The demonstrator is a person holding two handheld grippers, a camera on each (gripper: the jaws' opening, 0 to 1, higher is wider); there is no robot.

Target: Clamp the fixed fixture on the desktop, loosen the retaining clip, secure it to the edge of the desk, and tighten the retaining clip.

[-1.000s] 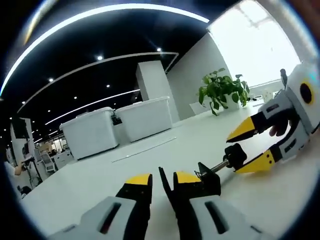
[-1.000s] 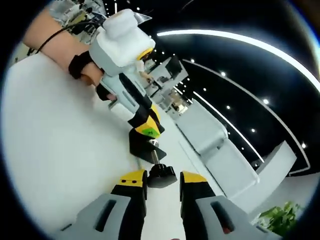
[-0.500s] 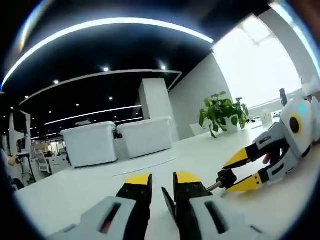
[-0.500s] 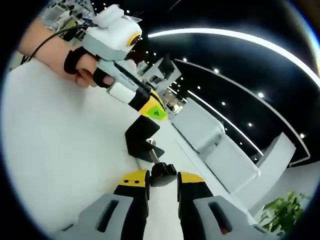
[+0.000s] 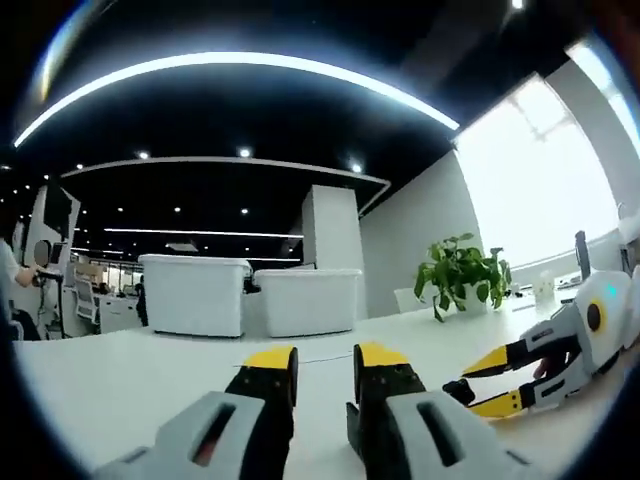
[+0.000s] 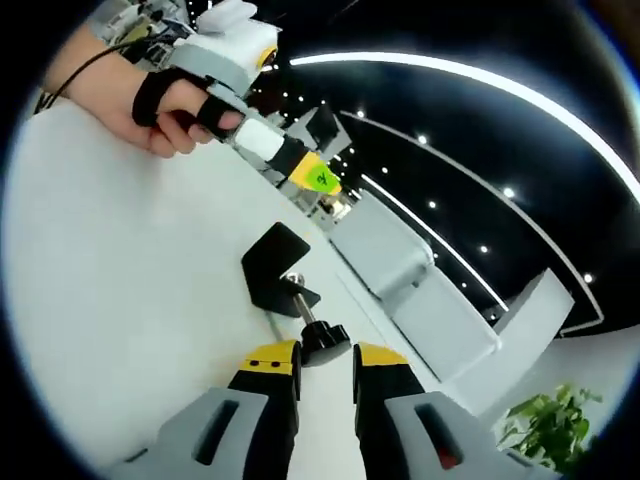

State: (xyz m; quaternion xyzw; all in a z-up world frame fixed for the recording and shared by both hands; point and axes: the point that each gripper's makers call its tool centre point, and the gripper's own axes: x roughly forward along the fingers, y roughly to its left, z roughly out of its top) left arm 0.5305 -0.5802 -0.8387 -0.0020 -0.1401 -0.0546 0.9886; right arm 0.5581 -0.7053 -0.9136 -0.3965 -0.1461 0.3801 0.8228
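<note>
The black C-shaped clamp fixture lies on the white desk. Its screw runs toward me and ends in a black knob. My right gripper is shut on that knob, a yellow-tipped jaw on each side. In the left gripper view the knob shows between the right gripper's yellow tips at the right. My left gripper stands open with a narrow bare gap. In the right gripper view the left gripper, held by a hand, hangs above and beyond the clamp, apart from it.
Two white storage bins stand at the far side of the desk, with a potted plant to their right. The same bins and plant lie beyond the clamp in the right gripper view.
My left gripper has let go of the clamp body and lifted up and away from it. The clamp now rests on the desk, with the right gripper still on its knob.
</note>
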